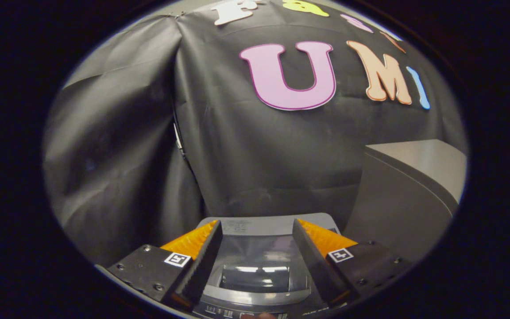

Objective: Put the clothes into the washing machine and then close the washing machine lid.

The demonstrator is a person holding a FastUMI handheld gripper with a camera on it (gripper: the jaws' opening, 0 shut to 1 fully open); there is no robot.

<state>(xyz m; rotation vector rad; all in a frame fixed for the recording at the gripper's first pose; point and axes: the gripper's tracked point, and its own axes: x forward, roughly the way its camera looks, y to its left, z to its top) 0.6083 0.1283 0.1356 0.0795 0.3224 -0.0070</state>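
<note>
Black cloth (255, 155) hangs as the booth's wall across the whole background, creased and folded, with a seam running down its left part. Against it, off to the right and beyond the fingers, stands a grey box-like cabinet (407, 186) with a flat, lighter top and a darker side face.

Below and between the fingers sits the washing machine (259, 226), seen from above. Its lid (257, 261) lies shut over the tub: a tinted, see-through panel in a grey frame, with ceiling light reflected in bright bars across it. The grey back edge of the machine shows just past the fingertips, touching the foot of the cloth wall. Nearest the camera, under the roots of the fingers, runs the control panel (246, 312) with small markings too fine to make out.

The gripper (257, 228) hovers over the lid with its fingers spread wide apart, about as wide as the lid's window. Nothing is between them and neither presses on anything; whether they touch the lid's surface cannot be told from this angle. Each finger carries a small square black-and-white marker on its upper face, and the ridged inner faces look toward one another across the gap.

Through the tinted lid the inside reads only as dark; clothes cannot be made out there.
</note>
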